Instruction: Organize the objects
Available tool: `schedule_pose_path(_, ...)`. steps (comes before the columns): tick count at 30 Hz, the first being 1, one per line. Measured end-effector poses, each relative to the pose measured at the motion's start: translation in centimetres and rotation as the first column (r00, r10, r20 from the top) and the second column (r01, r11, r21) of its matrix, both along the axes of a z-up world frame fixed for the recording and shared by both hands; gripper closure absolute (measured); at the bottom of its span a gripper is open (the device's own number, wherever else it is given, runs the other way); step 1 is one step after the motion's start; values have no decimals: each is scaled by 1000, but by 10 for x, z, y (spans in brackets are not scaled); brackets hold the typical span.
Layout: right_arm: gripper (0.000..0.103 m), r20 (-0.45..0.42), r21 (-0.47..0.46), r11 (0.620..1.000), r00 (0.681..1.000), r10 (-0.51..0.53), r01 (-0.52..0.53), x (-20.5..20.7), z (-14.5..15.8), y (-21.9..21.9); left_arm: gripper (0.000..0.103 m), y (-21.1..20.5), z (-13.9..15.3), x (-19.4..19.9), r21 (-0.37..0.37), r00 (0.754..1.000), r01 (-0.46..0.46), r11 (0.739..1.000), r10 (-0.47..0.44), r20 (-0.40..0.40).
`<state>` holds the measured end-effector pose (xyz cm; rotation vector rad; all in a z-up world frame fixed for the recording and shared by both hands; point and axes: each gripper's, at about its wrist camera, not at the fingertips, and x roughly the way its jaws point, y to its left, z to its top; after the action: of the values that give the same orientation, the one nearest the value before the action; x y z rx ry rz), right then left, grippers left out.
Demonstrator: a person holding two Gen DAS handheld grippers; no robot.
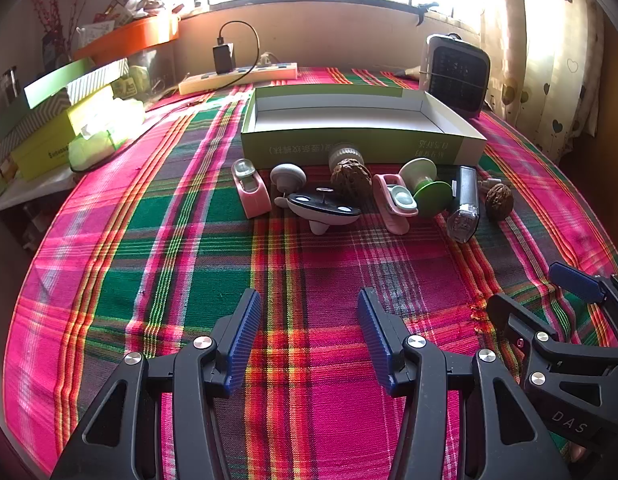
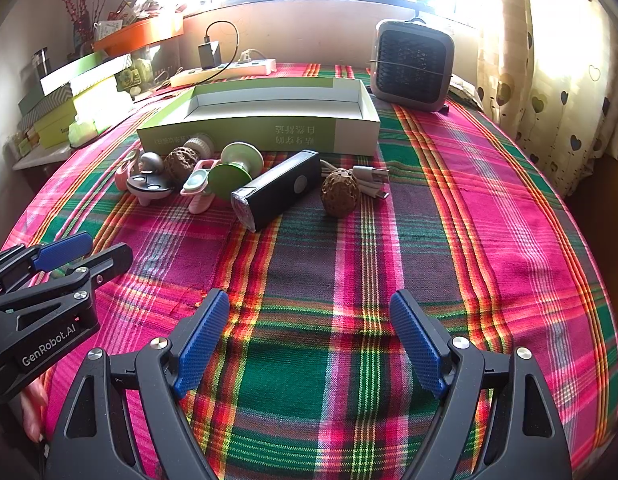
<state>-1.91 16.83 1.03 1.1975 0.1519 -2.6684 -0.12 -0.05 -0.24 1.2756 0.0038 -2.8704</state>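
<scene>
Small objects — black flashlight (image 2: 277, 188), two walnuts (image 2: 340, 197) (image 1: 351, 179), pink clips (image 1: 251, 188) — lie in a row just in front of the open green-and-white box (image 1: 361, 136) at the table's far side. A wide stretch of plaid cloth (image 2: 349, 260) lies between the row and the grippers. Left gripper (image 1: 309, 334) and right gripper (image 2: 309, 338) — jaws spread wide, holding nothing, hovering above the cloth.

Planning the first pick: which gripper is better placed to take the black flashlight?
Right, I'd say. The black flashlight lies nearly ahead of the open right gripper; for the left gripper it sits off to the right.
</scene>
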Motion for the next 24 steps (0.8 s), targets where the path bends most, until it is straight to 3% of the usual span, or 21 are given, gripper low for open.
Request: schedule_pose_path(24, 20, 2, -2, 1000, 1000, 4, -4, -1, -1, 1, 55, 1, -1, 0, 9, 1000, 9, 1000, -9, 6)
